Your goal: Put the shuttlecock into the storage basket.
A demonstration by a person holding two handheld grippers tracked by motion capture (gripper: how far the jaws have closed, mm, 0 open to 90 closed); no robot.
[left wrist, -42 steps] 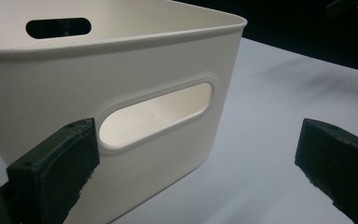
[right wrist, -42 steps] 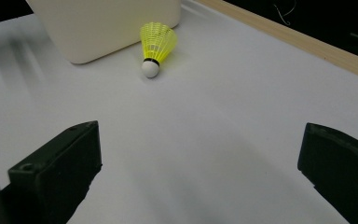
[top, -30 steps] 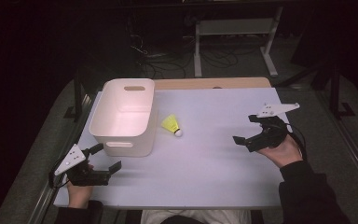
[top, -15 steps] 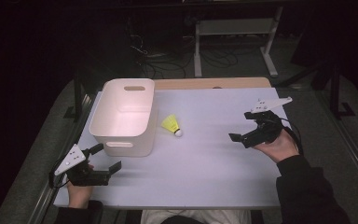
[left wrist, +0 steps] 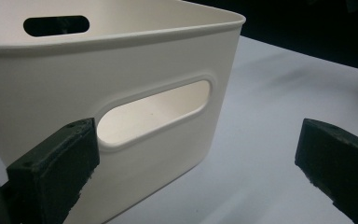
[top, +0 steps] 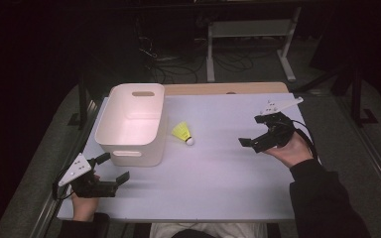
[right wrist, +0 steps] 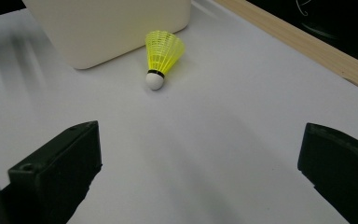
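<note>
The yellow plastic shuttlecock with a white cork tip lies on the pale counter just beside the cream plastic bin — straight ahead of the right gripper, the nearer one, cork end toward its fingers. Both grippers — the left gripper too — hold their fingers apart, empty.

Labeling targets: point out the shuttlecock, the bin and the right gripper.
shuttlecock (right wrist: 155, 80), right gripper view, white cork tip.
bin (top: 113, 121), high view, left rim.
right gripper (top: 257, 132), high view, midway between its open fingertips.

One yellow shuttlecock lies at about three o'clock from one white bin, on one table. Two grippers: left gripper, right gripper.
</note>
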